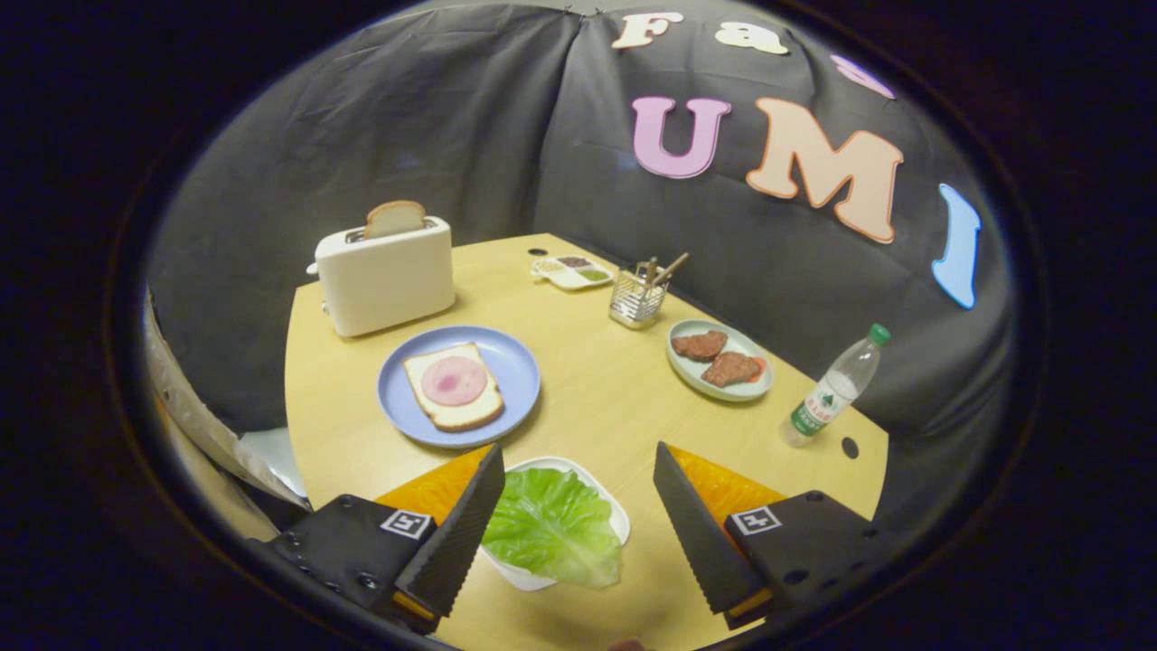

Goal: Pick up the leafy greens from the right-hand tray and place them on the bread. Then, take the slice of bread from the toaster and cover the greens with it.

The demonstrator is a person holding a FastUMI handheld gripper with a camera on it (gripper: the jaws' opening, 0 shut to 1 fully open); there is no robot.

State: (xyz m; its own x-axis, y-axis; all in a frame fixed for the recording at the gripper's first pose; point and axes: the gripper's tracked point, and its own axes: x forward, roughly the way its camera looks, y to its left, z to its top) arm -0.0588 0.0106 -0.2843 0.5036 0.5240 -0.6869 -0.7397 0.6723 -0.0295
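Gripper (578, 466) fingers spread apart, holding nothing. Leafy greens (553, 526) lie between them in a white tray (616, 515) (toaster (387, 276) beyond).

My left finger (461, 533) covers the near left edge of the white tray (615, 515) and a strip of the lettuce leaf (551, 529), so I can't see where the leaf ends on that side. My gripper (578, 461) stands wide apart, touching nothing I can make out. The slice of bread (395, 218) in the toaster (384, 274) shows its top only; the rest sits down in the slot. The small divided dish (572, 271) holds bits too small for me to name, and so does the wire basket (637, 298). The bottle (833, 386) label is unreadable.
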